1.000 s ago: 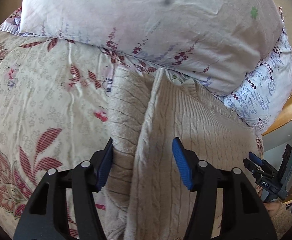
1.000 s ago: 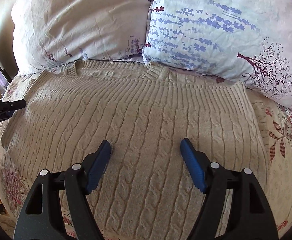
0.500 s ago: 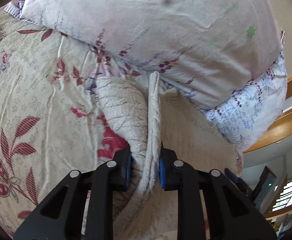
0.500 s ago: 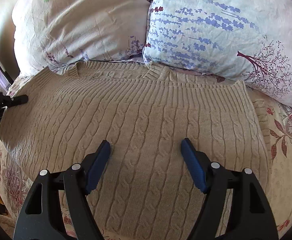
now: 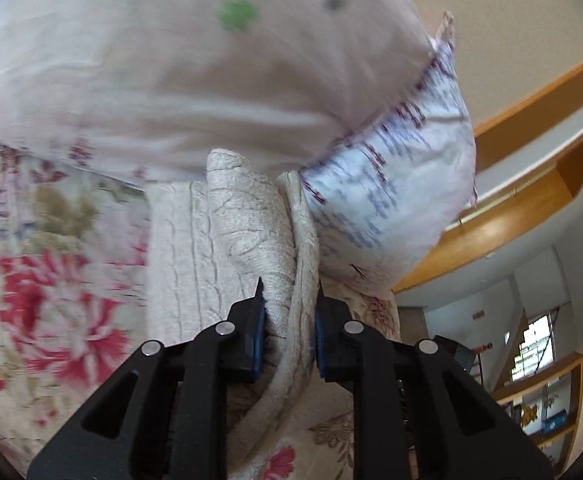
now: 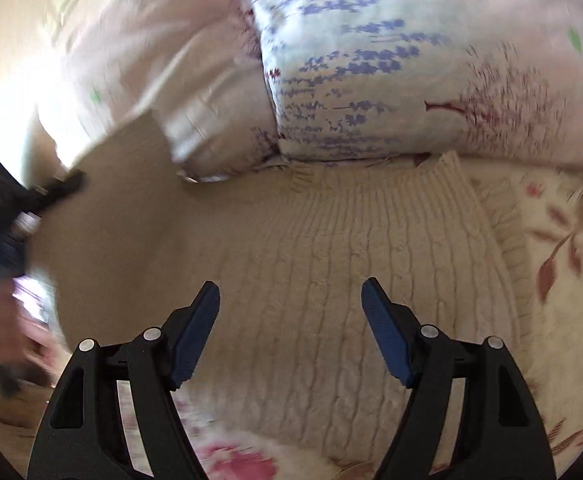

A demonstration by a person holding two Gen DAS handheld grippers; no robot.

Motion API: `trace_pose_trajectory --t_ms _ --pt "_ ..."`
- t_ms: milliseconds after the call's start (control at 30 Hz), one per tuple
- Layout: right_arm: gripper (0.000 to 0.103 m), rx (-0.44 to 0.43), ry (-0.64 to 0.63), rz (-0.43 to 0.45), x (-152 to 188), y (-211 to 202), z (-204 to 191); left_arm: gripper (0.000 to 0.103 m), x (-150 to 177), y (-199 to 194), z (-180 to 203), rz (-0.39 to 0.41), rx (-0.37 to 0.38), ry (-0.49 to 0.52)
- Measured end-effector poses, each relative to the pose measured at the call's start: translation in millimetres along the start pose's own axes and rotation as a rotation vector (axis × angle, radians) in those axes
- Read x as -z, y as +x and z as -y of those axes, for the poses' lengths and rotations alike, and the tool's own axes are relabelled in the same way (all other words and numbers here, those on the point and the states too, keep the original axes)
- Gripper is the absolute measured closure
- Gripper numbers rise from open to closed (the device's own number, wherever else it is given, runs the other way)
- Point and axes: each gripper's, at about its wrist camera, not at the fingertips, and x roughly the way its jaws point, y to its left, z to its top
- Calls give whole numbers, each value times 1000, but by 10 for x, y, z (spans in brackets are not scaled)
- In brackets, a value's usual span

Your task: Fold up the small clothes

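Clearly the left gripper is clenched on the cream cable-knit sweater: a bunched fold of the knit rises straight up between its blue pads and arches ahead of the tips, with more of the garment hanging to the left of the pinch. From the right wrist view, the same sweater lies spread flat beneath and ahead of the right gripper, whose jaws stand wide apart with nothing between them, hovering over the cabled panel; the ribbed hem band runs across beyond the tips. Far to the left of those jaws the sweater's edge is lifted, and the left gripper shows there as a dark blur.

One sweater is in view. Two pillows lie past it: a pale pink pillow ahead and left of the left gripper, and a white pillow with lavender sprigs beyond the right gripper's tips, the two pressed side by side.

Everything rests on a floral bedspread in cream with red blossoms. Right of the left gripper, wooden trim and a bright window show the room; much of both views is motion-blurred.
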Motion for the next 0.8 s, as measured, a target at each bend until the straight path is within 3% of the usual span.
trace_pose_trajectory --t_ms 200,400,467,633,733,800 --pt "27 -223 225 1 -9 -145 358 85 224 701 261 -132 30 26" --pt "22 -351 434 -74 -24 -18 630 81 452 1261 362 -259 -10 66" --pt "20 -361 456 -110 -22 53 621 80 482 1314 373 -291 46 42" --pt "20 -388 473 -143 -41 136 605 51 419 857 312 -168 62 98" --pt "23 -342 468 -180 -59 247 589 47 336 607 134 -65 -79 104" --pt "27 -346 470 -187 -51 273 579 46 302 535 -56 -40 -187 85"
